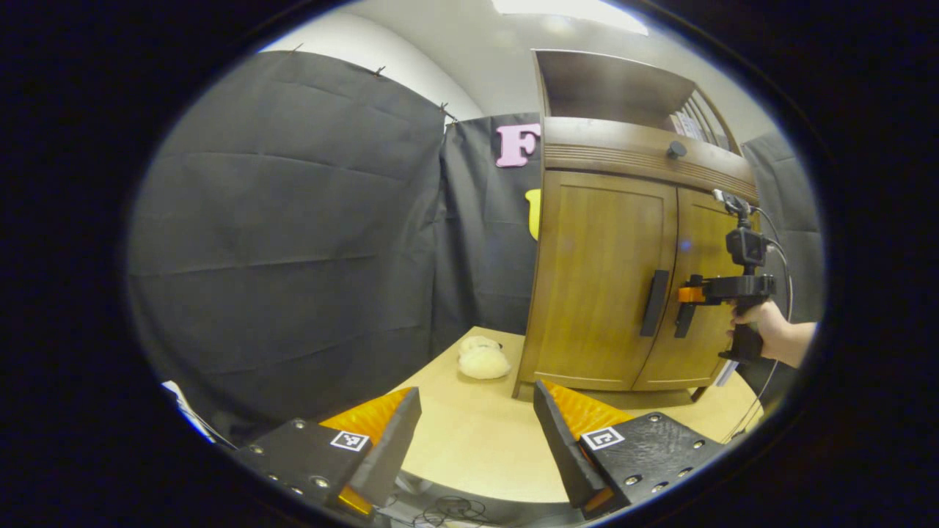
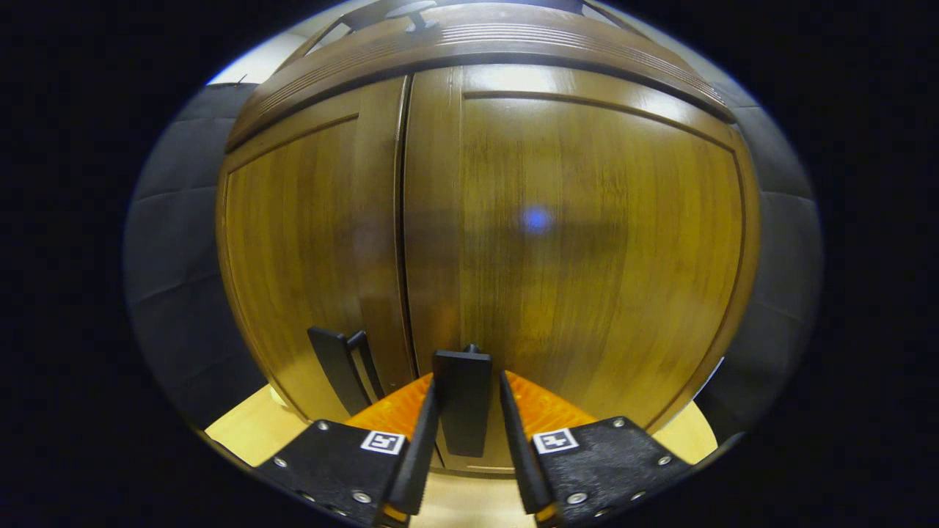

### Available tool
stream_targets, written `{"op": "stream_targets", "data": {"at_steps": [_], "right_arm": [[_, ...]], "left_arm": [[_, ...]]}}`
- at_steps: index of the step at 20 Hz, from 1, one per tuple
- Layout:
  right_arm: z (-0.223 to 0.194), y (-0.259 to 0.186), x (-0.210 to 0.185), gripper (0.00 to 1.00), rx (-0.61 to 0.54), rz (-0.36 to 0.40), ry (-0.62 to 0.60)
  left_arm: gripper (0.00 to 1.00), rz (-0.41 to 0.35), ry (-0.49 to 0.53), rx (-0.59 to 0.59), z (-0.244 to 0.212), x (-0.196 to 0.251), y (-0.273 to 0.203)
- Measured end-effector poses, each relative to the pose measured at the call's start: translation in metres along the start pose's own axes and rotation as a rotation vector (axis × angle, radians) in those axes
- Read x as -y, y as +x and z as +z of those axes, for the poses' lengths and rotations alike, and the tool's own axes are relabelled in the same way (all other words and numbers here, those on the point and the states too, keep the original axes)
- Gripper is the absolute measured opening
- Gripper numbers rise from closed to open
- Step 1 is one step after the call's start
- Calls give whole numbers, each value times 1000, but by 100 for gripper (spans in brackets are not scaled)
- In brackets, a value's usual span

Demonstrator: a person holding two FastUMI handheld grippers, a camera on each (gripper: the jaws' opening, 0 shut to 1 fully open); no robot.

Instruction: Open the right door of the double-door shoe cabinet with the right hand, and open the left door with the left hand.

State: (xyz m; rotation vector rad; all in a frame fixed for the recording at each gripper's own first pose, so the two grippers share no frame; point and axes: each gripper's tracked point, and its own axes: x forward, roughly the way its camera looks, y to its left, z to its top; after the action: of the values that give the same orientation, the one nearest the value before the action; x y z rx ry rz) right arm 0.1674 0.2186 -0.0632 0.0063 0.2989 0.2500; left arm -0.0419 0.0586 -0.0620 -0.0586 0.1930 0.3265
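Note:
The wooden shoe cabinet (image 1: 623, 154) stands on a light table with both doors closed. Its left door (image 1: 601, 271) carries a dark vertical handle (image 1: 654, 302). The right door (image 1: 708, 235) has its own handle (image 1: 684, 323), and my right gripper (image 1: 691, 295), held by a hand (image 1: 770, 330), sits at it. In the right gripper view the right door (image 2: 587, 220) is very close, and the right gripper (image 2: 468, 380) is shut on the right door handle (image 2: 462, 411). The left door handle (image 2: 337, 370) lies beside it. My left gripper (image 1: 477, 392) hangs open over the table, well short of the cabinet.
A fluffy white object (image 1: 483, 359) lies on the table (image 1: 469, 440) left of the cabinet's foot. Above the doors is a drawer front with a round knob (image 1: 676, 149) and an open shelf. Loose cables (image 1: 447, 507) lie below the table's near edge.

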Motion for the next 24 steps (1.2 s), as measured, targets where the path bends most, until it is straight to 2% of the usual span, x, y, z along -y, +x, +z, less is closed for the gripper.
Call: {"op": "stream_targets", "data": {"at_steps": [1, 5, 9, 12, 14, 15, 19, 21, 22, 24], "right_arm": [[0, 1, 1, 37, 5, 0, 3], [-3, 2, 1, 33, -17, 17, 35], [-3, 2, 1, 32, -11, 28, 23], [-3, 3, 2, 31, -11, 54, 19], [-3, 4, 3, 31, -13, 65, 19], [-3, 4, 4, 31, -11, 69, 17], [-2, 3, 5, 31, -5, 84, 20], [-2, 3, 7, 31, -2, 89, 18], [-1, 2, 7, 31, -1, 91, 15], [0, 2, 6, 31, -4, 95, 19]], "left_arm": [[95, -1, 2, 0, 0, 0, 1], [94, -7, 1, -4, -1, 1, -1], [94, -10, -10, -12, -2, 3, -1], [89, -14, -5, 0, 0, 4, 1], [91, -29, -5, 0, 0, 8, 1], [87, -36, -4, -2, -1, 10, 1], [92, -65, 4, -7, -2, 15, -1], [86, -75, 13, -10, -3, 18, -2], [89, -79, 16, -10, -4, 18, -3], [89, -92, 17, -13, -5, 21, -4]]}}
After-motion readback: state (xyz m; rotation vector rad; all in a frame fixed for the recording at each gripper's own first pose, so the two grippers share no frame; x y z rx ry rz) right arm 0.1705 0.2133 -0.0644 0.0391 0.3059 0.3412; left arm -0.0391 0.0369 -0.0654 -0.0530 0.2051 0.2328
